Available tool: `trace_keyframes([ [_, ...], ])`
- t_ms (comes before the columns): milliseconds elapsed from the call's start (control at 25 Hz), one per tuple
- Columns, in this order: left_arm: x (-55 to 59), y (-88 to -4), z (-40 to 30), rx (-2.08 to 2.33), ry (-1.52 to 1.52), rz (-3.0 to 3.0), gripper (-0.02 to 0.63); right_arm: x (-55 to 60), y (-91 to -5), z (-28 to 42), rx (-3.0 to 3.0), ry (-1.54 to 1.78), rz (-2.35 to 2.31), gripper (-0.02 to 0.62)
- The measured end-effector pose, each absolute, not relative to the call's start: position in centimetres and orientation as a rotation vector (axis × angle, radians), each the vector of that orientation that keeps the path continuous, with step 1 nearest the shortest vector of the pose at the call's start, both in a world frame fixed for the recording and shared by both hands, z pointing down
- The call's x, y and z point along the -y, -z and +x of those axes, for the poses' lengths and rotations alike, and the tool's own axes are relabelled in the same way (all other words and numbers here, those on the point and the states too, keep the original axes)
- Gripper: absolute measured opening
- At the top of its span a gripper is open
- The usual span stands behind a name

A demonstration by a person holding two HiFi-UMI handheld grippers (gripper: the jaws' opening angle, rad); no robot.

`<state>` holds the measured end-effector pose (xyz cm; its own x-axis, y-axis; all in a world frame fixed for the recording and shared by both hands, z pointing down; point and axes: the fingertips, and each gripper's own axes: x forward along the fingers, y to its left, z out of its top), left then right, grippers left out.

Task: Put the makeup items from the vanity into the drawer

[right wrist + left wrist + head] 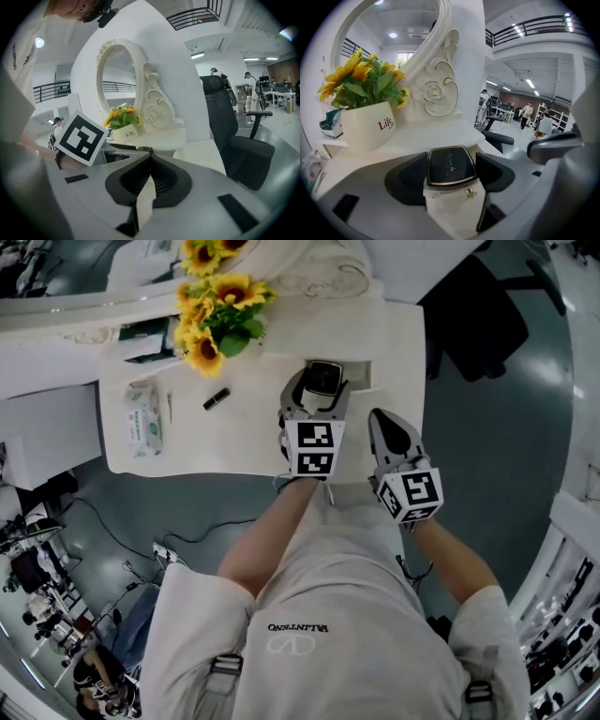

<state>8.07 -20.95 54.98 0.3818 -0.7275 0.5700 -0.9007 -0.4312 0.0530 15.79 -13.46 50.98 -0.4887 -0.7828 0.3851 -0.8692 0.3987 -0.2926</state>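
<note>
We see the left gripper [323,382] clamped on the compact [451,165], one dark pad flush against each side of it. The compact is a flat, squarish case with rounded corners. Its lid is glossy black, edged with a thin gold line, and carries faint script lettering across the middle that we cannot read. From the head view it sits toward the back right of the vanity [244,442], just in front of the carved white base of the mirror [436,89]. We cannot tell whether it rests on the white top or is lifted just clear of it. The right gripper [382,420] hangs at the vanity's front right edge, beside the left one, with its ribbed jaws closed together and nothing between them. Further left on the top, a small black tube [217,398] lies on its side, well apart from the compact. A soft pack of wipes [145,416] lies near the left edge. Sunflowers [217,310] stand at the back in a white pot [368,126] marked "Life". A dark office chair [234,136] stands on the floor to the right of the vanity.
</note>
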Motion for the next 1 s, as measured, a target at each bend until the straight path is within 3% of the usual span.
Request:
trace_keyframes([
  [1000,21.6,-55.4,8.7,1.438,-0.655,2.291,0.321,16.5,-52.2,15.0,2.447,-0.785,1.489,0.011],
])
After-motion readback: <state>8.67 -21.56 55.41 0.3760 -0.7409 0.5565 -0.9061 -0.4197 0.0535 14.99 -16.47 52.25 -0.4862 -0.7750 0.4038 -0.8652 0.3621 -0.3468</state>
